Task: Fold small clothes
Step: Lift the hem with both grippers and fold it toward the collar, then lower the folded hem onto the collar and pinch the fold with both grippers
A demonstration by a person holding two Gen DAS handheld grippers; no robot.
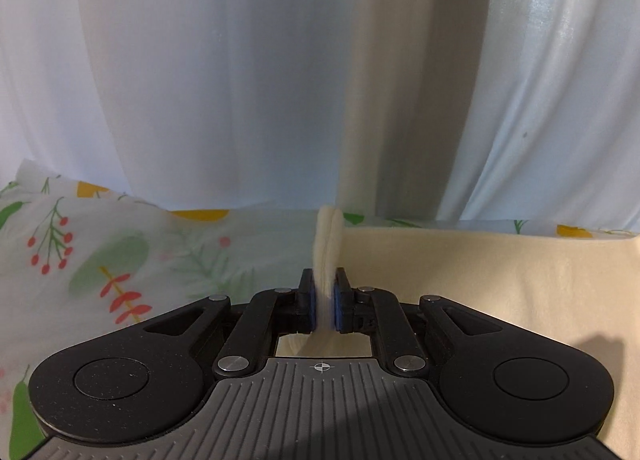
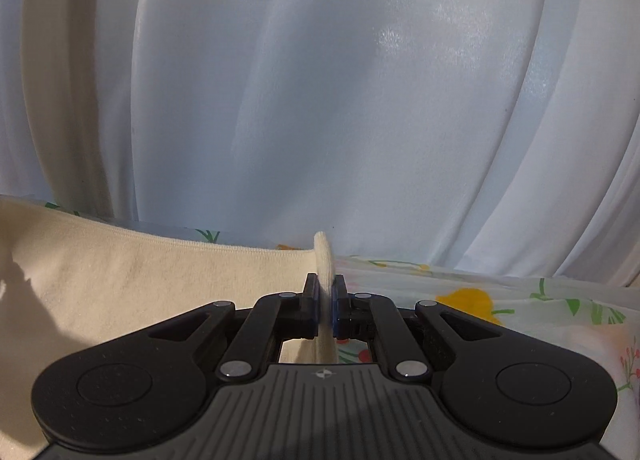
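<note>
1. Left gripper: the jaws stand nearly closed, and the blue pads press on a bunched edge of the cream garment. The pinched fabric rises as a doubled ridge above the fingertips and also shows below them through the gripper frame
2. Right gripper: the jaws are closed on another edge of the same cream garment. A single rounded fold of cloth stands up between the pads
3. Cream garment, seen from the left gripper: it spreads to the right of that gripper and lies flat on the floral cloth, its far edge running level toward the curtain
4. Cream garment, seen from the right gripper: it spreads to the left of that gripper, and its stitched hem curves from the pinched fold out toward the left edge of the view
5. Floral cloth: white, printed with green leaves, red berries and yellow shapes, it covers the surface beneath the garment. It lies bare to the left of the left gripper and to the right of the right gripper
6. Curtain: pale, hanging in vertical folds, directly beyond the garment's far edge in both views
7. A cream vertical band shows among the curtain folds above the left gripper; I cannot tell what it is
</note>
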